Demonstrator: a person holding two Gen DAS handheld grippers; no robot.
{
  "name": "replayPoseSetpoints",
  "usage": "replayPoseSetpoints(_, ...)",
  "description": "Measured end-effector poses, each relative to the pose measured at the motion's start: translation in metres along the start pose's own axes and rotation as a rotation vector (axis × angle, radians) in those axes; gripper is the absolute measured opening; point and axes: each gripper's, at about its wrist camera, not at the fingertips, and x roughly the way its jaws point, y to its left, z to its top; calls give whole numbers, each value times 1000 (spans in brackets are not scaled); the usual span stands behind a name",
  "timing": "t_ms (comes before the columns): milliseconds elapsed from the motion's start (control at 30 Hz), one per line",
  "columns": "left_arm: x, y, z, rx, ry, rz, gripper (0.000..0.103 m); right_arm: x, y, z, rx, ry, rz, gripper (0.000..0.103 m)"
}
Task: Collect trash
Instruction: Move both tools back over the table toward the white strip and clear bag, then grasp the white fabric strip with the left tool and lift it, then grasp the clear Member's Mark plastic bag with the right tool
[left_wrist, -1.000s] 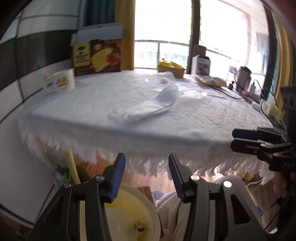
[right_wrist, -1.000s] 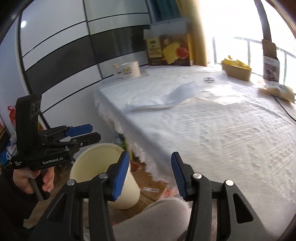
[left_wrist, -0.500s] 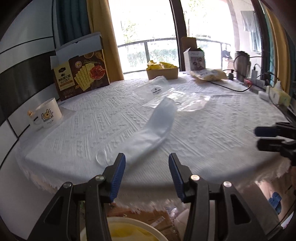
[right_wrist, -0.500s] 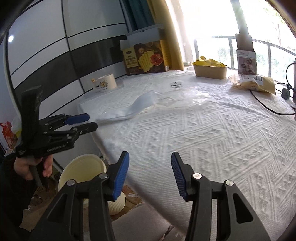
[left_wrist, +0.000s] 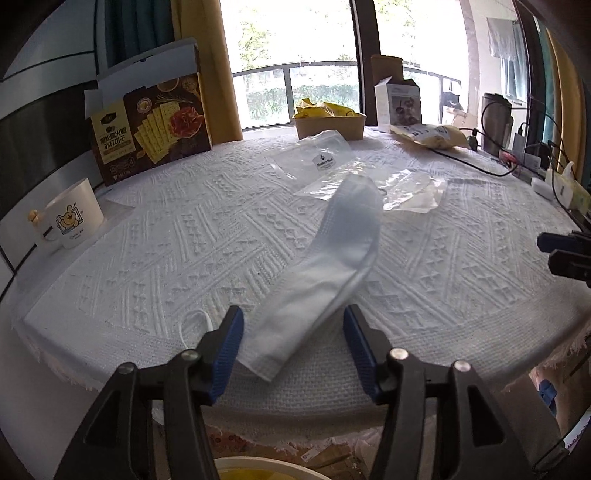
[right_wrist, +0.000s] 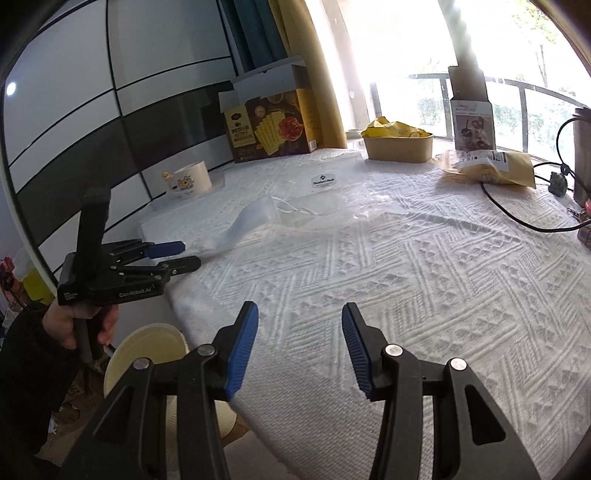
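A pale blue face mask (left_wrist: 325, 273) lies flat on the white tablecloth, its near end just between my left gripper's (left_wrist: 291, 332) open fingers; it also shows in the right wrist view (right_wrist: 243, 225). Clear plastic bags (left_wrist: 402, 188) with a white label lie behind it. My right gripper (right_wrist: 299, 347) is open and empty above the table's front edge, to the right of the left gripper (right_wrist: 177, 254). A cream trash bin (right_wrist: 147, 350) stands on the floor below the table edge, its rim also in the left wrist view (left_wrist: 266, 469).
A cracker box (left_wrist: 151, 129), a white mug (left_wrist: 72, 218), a brown paper tray with yellow wrappers (left_wrist: 328, 122), a small carton (left_wrist: 399, 103), a padded envelope (left_wrist: 432, 136), a metal kettle (left_wrist: 495, 122) and black cables (left_wrist: 476, 166) stand along the far and right sides.
Both grippers rose from below the table edge and moved forward over the table. My left gripper now reaches the mask's near end. Both stay open.
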Motion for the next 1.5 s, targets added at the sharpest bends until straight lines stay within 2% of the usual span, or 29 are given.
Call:
replayPoseSetpoints(100,2,11,-3,-50,-11,-54,60,2,0,0,4,10,-17,45)
replayPoseSetpoints(167,1,11,-5,-34,-30,-54,59,3,3,1,1,15,-32,45)
replayPoseSetpoints(200,1,10,-6,-21,-39,-63,45,4,4,1,-3,17,-39,45)
replayPoseSetpoints(300,-2,8,-8,-11,-63,-75,15,9,9,5,-22,28,-58,45)
replayPoseSetpoints(400,-7,11,-14,-55,-90,-94,9,20,13,9,-44,55,-82,45)
replayPoseSetpoints(600,-26,29,-29,-161,-146,-122,8,40,27,20,-105,100,-138,45)
replayPoseSetpoints(933,-65,71,-54,-303,-223,-87,8,83,62,56,-320,167,-267,47)
replayPoseSetpoints(1067,-74,82,-62,-328,-242,-85,8,108,72,63,-475,178,-406,50)
replayPoseSetpoints(1200,-76,90,-68,-355,-248,-96,8,133,72,68,-525,230,-411,50)
replayPoseSetpoints(1433,-74,98,-72,-367,-243,-96,8,152,73,83,-623,229,-468,50)
replayPoseSetpoints(1500,-76,100,-72,-370,-245,-90,8,158,70,82,-633,239,-461,50)
